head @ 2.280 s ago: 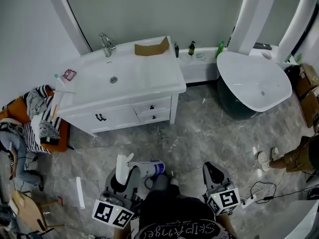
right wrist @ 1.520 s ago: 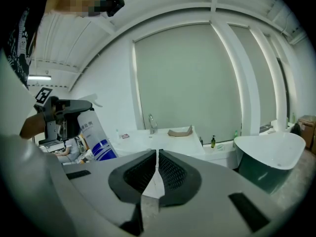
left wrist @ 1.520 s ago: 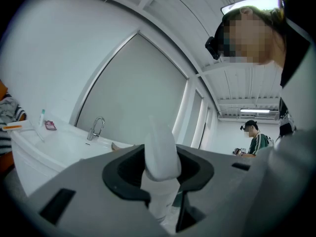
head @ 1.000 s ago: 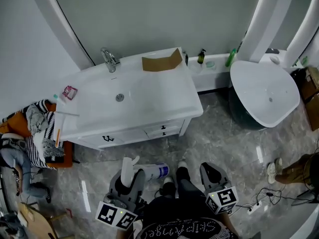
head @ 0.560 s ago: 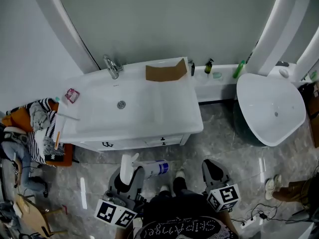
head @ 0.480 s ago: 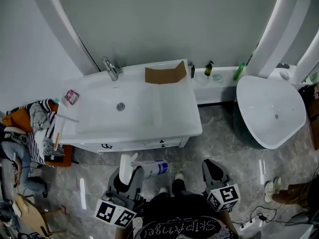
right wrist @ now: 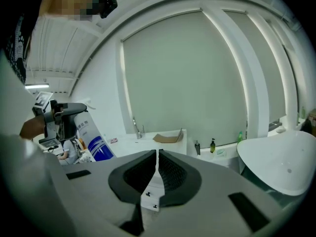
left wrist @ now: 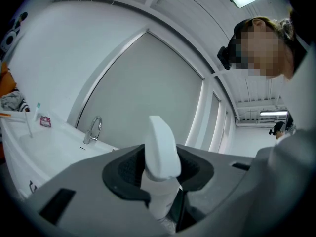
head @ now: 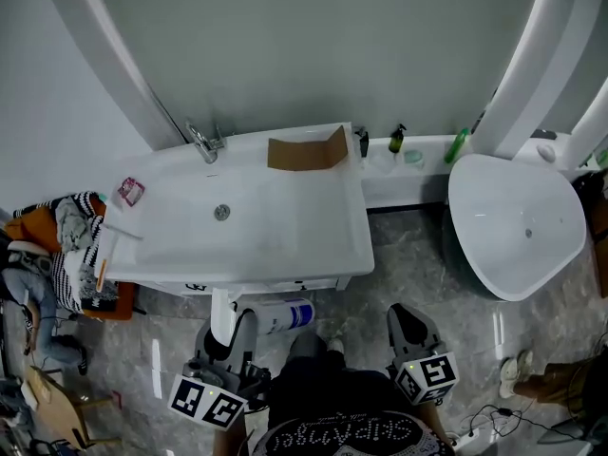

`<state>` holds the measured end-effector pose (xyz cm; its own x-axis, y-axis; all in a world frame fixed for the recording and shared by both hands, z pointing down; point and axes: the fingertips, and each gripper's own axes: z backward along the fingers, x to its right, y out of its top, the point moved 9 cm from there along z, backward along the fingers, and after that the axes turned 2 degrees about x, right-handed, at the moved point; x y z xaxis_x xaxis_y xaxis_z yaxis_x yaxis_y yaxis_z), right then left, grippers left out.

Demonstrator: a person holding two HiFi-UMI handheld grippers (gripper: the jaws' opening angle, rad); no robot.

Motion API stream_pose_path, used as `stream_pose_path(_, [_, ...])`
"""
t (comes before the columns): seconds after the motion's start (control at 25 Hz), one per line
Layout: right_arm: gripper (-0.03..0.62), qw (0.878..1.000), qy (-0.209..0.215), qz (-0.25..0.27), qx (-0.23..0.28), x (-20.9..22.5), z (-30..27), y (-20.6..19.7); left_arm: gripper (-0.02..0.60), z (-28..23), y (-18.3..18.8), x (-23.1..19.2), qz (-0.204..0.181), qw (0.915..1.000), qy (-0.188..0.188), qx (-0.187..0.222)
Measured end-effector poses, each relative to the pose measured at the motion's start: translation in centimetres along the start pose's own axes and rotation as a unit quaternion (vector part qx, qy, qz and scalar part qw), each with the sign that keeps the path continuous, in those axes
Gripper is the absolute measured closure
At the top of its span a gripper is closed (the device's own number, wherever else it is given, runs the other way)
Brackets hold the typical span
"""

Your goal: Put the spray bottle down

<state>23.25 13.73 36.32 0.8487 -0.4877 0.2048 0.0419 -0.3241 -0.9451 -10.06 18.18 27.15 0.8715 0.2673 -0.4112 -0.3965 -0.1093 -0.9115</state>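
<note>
We hold the spray bottle (head: 283,316) clamped by its neck in the left hand-held gripper (head: 231,334), low in the middle of the frame, just in front of the white tabletop (head: 294,245) with the sink. The right hand-held gripper (head: 410,336) has its jaws together with nothing in them. To do this well, we think we should bring the bottle over the front edge, stand it up on a flat bare spot, and let go only when it rests. The sink bowl slopes, so it could tip there. The tap (head: 202,142) and the brown cardboard (head: 304,152) sit at the back, well apart from us. Small bottles (head: 396,139) stand on the ledge to the right.
</note>
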Motion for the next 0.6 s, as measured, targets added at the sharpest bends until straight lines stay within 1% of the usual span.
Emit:
stream_pose_path(0.16, [0.565, 1.000, -0.006, -0.002, -0.008, 0.9, -1.1, 0.1, 0.436, -1.9, 0.2, -0.8, -0.002, 1.0000, 0.005, -0.004])
stream_pose_path(0.36, [0.565, 1.000, -0.016, -0.008, -0.018, 1.6, -3.3, 0.3, 0.434, -4.9, 0.6, -2.4, 0.000, 0.9999, -0.002, -0.011])
stream_pose_path(0.6, [0.565, 0.999, -0.031, -0.011, -0.019, 2.5, -7.7, 2.5, 0.436, -10.3, 2.1, -4.9, -0.002, 0.9995, -0.016, -0.027])
